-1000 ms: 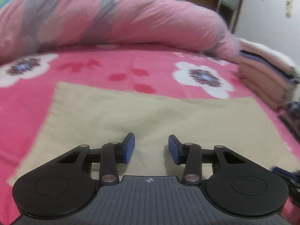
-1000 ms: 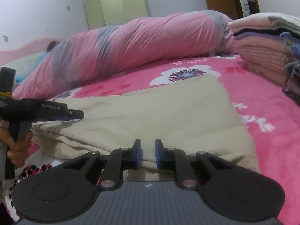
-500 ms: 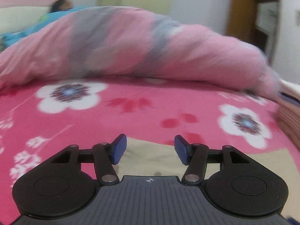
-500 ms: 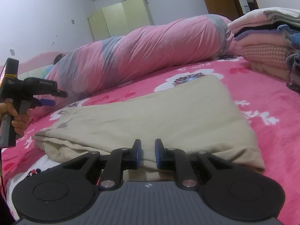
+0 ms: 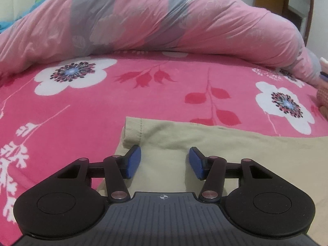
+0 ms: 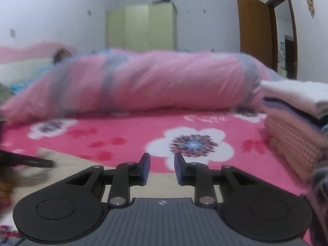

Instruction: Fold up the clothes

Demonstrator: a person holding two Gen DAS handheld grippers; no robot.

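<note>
Right wrist view: blurred, seemingly green wardrobe (image 6: pixel 141 26) beyond floral bedsheet (image 6: pixel 127 131); both fingers apart.

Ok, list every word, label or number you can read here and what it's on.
No words or numbers are legible in either view.
Left gripper, jaws just narrowed slightly, nothing gripped: a crosshair mark on its grey body, no lettering.
Right gripper, jaws just opened further, empty: a tiny emblem, too small to read.
Paper on the wall: too small to read.
</note>
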